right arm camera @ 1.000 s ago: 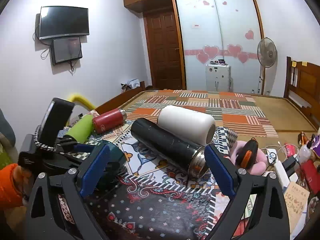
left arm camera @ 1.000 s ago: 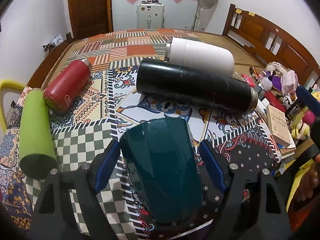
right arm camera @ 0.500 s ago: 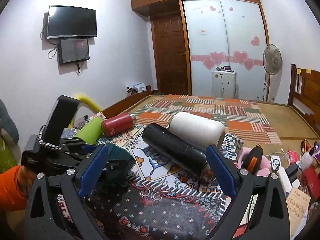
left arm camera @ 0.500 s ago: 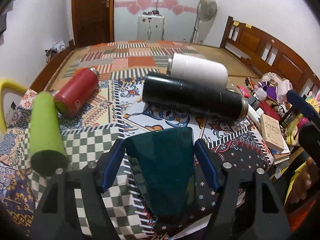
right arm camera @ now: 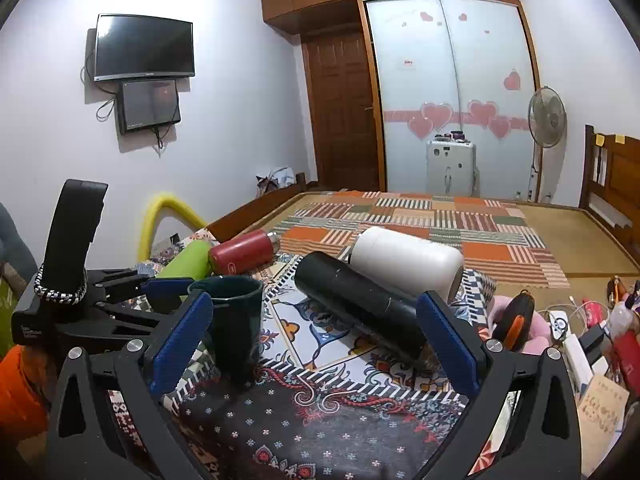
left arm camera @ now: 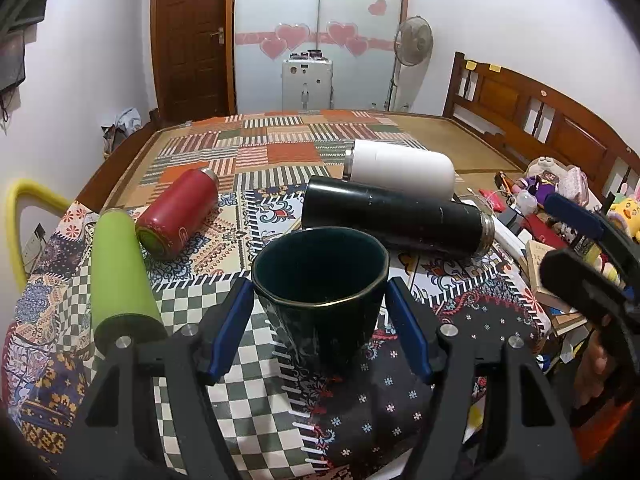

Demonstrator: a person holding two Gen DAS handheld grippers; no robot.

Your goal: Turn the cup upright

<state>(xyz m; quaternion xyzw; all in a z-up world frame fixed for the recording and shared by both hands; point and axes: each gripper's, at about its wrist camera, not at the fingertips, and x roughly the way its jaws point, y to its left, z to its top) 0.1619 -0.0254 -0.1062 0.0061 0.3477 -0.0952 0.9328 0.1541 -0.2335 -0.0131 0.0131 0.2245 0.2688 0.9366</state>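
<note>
Holding my left gripper around the dark green cup, I see its blue pads flanking the cup's walls; I cannot tell whether they press the cup or stand just off it. The cup stands upright, mouth up, on the patterned cloth near the front edge of the surface. My right gripper hovers spread wide with nothing between its fingers. Behind the cup a black flask lies on its side, touching a white bottle. Toward the left edge lie a red bottle and a lime green bottle.
</note>
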